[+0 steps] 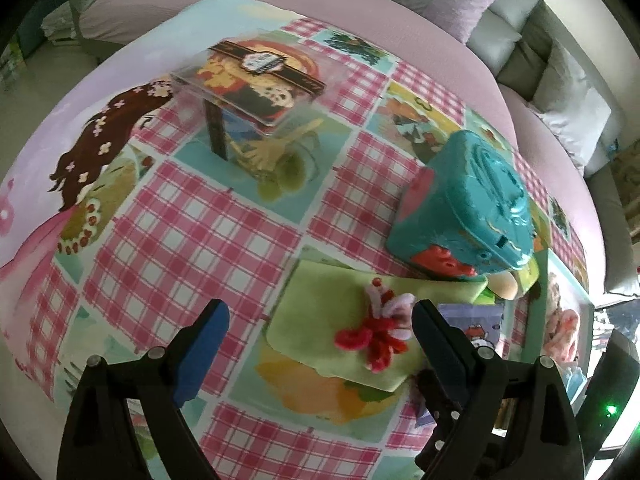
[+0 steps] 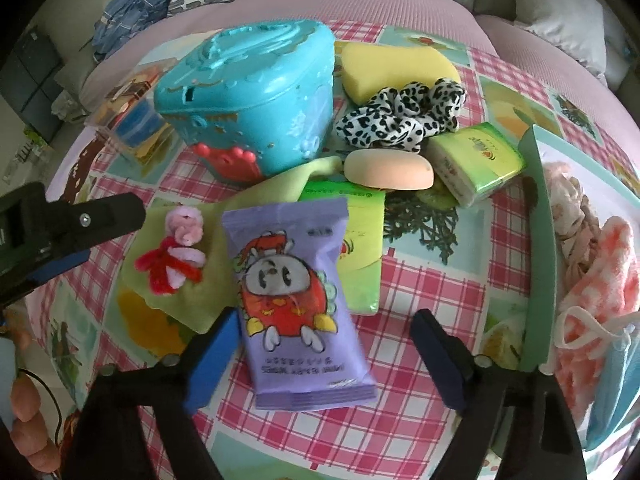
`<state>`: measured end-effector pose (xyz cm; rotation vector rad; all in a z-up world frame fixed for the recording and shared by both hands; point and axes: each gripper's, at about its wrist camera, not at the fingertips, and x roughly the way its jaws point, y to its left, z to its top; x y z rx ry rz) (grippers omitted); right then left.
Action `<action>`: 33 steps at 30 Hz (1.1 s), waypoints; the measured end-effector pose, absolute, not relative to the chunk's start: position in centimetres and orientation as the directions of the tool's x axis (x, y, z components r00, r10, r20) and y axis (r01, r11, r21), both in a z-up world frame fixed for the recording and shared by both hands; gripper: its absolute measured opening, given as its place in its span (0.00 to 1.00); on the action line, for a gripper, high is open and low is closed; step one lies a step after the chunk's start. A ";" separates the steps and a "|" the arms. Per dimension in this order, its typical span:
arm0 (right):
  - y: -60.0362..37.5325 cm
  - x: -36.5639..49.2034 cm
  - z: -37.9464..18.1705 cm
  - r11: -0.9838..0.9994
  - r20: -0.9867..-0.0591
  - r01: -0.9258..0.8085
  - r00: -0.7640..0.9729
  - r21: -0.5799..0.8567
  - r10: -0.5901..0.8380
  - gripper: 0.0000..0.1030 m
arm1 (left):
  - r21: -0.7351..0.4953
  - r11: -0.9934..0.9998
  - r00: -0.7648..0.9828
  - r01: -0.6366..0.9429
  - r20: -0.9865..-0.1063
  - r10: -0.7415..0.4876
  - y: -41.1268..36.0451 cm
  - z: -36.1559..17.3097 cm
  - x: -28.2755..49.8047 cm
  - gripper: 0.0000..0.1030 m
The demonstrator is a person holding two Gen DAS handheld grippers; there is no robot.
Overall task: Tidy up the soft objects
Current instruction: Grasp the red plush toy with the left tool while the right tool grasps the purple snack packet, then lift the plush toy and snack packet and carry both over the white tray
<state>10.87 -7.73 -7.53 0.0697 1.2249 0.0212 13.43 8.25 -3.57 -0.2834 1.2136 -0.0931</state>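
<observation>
Purple pouch (image 2: 304,312) btwn wide right gripper (image 2: 324,352) jaws, tilted steeply down.

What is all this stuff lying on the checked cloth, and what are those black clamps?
Purple packet: one, cartoon print, between the right gripper's fingers, not pinched.
Teal box: one, lid closed, behind it.
Green cloth: one, flat, carrying a red-and-pink fuzzy ornament.
Leopard scrunchie: one, black-and-white, behind the peach sponge.
Yellow sponge: one, at the back.
Green tissue packs: two.
Clear box: one, far left.
Tray: one, green-rimmed, holding pink fabrics.
Left gripper: open.
Right gripper: open.
</observation>
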 end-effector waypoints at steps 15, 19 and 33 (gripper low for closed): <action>-9.6 9.9 -5.8 0.995 -0.931 0.014 0.354 0.099 0.088 0.52 | -0.303 0.952 0.313 0.035 -0.902 -0.298 5.8 -3.8 13.3 0.66; -10.3 9.9 -5.8 0.995 -0.932 0.017 0.351 0.102 0.090 0.52 | -0.299 0.952 0.300 0.061 -0.904 -0.303 5.2 -4.1 13.3 0.48; -9.6 9.8 -6.0 0.995 -0.934 0.013 0.346 0.101 0.090 0.27 | -0.314 0.943 0.300 0.112 -0.894 -0.333 4.6 -4.1 13.2 0.13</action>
